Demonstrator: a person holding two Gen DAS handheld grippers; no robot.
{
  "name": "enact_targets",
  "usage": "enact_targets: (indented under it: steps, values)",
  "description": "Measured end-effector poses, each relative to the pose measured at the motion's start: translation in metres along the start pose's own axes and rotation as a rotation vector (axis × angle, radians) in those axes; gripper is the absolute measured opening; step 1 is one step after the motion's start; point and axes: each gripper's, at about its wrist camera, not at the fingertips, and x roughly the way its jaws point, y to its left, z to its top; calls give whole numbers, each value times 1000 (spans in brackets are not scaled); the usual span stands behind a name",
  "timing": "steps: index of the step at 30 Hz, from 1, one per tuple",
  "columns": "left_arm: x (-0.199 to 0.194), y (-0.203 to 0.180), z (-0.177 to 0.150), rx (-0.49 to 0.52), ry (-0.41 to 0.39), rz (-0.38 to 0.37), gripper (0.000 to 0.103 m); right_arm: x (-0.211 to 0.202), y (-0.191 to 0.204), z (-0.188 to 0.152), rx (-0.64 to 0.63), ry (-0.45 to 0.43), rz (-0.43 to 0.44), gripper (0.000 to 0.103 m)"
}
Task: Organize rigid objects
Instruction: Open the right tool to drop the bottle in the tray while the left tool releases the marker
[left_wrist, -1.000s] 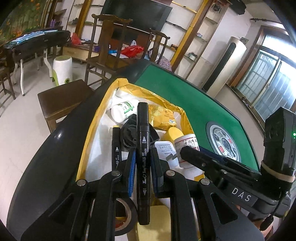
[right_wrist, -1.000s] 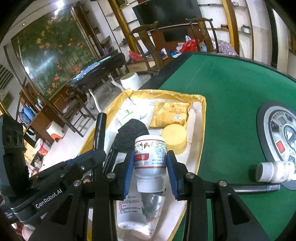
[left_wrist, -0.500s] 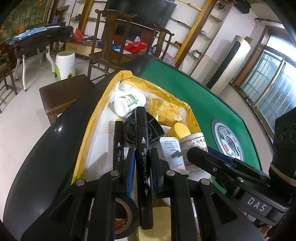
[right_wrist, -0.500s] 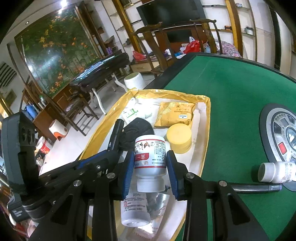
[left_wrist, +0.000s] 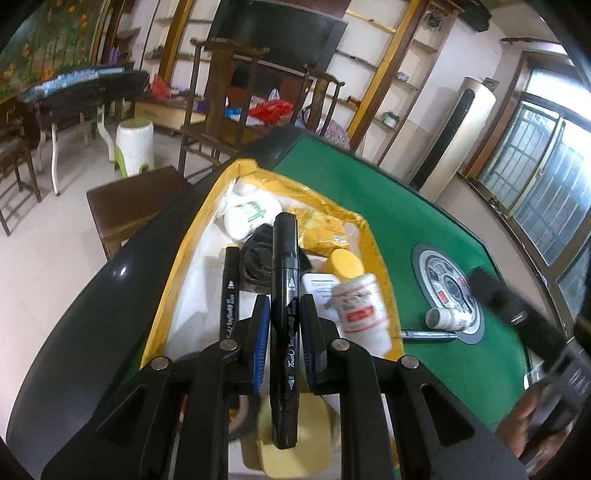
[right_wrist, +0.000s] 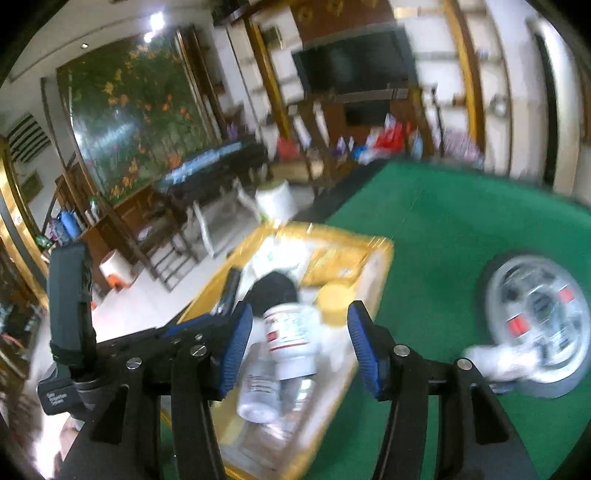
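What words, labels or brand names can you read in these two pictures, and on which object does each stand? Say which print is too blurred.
"Touch": on the black marker clamped in the left gripper.
Unreadable print: second marker in the tray, white bottle with red label, green-print bottle, bottle on the felt, white writing on the left gripper's housing.

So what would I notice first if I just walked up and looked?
Probably the black marker clamped in the left gripper, held over the yellow tray full of bottles and packets. Next, the right gripper, open above a white bottle with a red label lying in that tray on the green table.
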Motion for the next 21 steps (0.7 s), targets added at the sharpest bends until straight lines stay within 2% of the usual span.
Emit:
enact_targets:
  steps: [1,2,5,6,7,8,10,14,17,19,21]
  values:
    - [-5,-5,-2,15,-11,-2,13,-13,-3,-1,-17,-32,-13,62]
    - [-10,-12,-5,30,-22,-6,13,-31,-11,-3,-36,-92,-29,79]
    - [-19,-33,-14,76,-31,-39,14,-68,-35,-24,-60,-261,-117,101]
    - [-19,-39,-15,89,-34,-47,15,-79,-48,-33,-48,-307,-134,102]
    - [-20,-47,-17,104,-36,-54,18,-82,-58,-36,-25,-295,-119,102]
    - [-18,-55,-18,125,-33,-54,19,-81,-75,-40,7,-228,-72,102]
    - [-12,-63,-16,143,-32,-19,24,-78,-98,-48,60,-160,-36,102]
    - [6,-54,-9,96,7,55,25,-82,-121,-56,139,-139,-61,102]
    - [0,-46,-13,50,4,38,25,-77,-126,-50,109,-106,-165,102]
    - [-7,-53,-18,74,-22,37,25,-66,-133,-41,113,-57,-187,102]
    - [-16,-66,-23,108,-47,32,27,-56,-143,-32,142,-4,-163,102]
